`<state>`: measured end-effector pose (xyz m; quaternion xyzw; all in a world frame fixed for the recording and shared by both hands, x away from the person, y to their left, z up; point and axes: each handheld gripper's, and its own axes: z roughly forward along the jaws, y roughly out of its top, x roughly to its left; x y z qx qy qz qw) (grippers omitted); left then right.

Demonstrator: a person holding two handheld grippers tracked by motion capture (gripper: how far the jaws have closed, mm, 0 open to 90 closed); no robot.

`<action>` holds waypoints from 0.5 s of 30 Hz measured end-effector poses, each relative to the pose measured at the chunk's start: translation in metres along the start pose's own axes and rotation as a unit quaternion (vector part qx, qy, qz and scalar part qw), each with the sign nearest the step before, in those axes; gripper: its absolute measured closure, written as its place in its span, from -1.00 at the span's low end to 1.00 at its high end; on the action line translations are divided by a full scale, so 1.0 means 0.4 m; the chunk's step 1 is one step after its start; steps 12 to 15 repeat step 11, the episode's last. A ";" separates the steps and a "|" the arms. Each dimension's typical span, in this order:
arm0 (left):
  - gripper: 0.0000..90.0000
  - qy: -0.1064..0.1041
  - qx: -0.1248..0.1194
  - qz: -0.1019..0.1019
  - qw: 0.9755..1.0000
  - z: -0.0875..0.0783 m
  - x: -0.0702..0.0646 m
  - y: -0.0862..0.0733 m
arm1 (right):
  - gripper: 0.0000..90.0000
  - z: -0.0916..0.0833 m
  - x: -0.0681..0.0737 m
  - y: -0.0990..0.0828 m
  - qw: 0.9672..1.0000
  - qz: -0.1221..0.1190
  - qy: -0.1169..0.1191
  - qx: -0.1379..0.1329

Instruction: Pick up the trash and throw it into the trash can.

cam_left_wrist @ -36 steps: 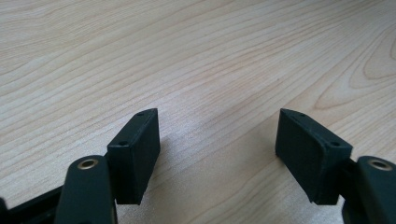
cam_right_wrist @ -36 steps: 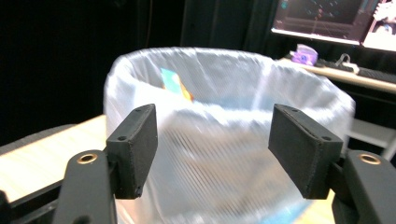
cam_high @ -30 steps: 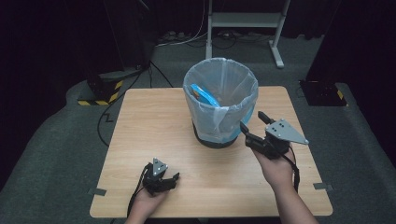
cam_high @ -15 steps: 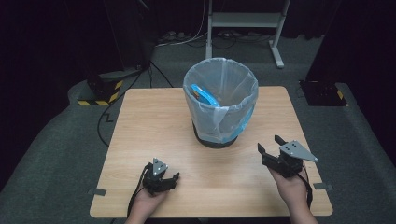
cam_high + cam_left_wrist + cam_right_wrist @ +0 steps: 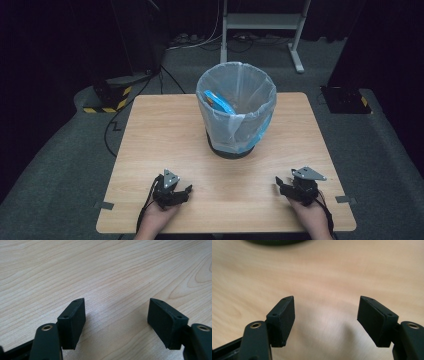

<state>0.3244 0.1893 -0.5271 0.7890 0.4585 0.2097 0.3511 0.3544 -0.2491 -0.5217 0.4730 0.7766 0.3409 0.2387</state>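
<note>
A bin (image 5: pixel 236 107) lined with a clear plastic bag stands at the middle back of the wooden table (image 5: pixel 150 135); a blue packet (image 5: pixel 218 102) lies inside it against the left wall. My left gripper (image 5: pixel 186 191) rests low on the table near the front left, jaws apart and empty (image 5: pixel 116 320). My right gripper (image 5: pixel 279 184) sits near the front right of the table, also open with nothing between its jaws (image 5: pixel 326 318). The bin's dark base (image 5: pixel 274 242) shows at the top of the right gripper view.
Beyond the table are a white metal stand (image 5: pixel 260 25), cables on the floor (image 5: pixel 195 42), a dark box with yellow-black tape (image 5: pixel 107 95) at the left and a black box (image 5: pixel 345 97) at the right. Grey carpet surrounds the table.
My right gripper has come down and back from beside the bin to the table's front right. The left gripper has stayed where it was.
</note>
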 end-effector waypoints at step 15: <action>-0.32 0.000 0.000 0.000 1.000 0.000 0.000 0.000 | -0.30 0.012 -0.003 0.005 1.000 0.015 0.009 0.022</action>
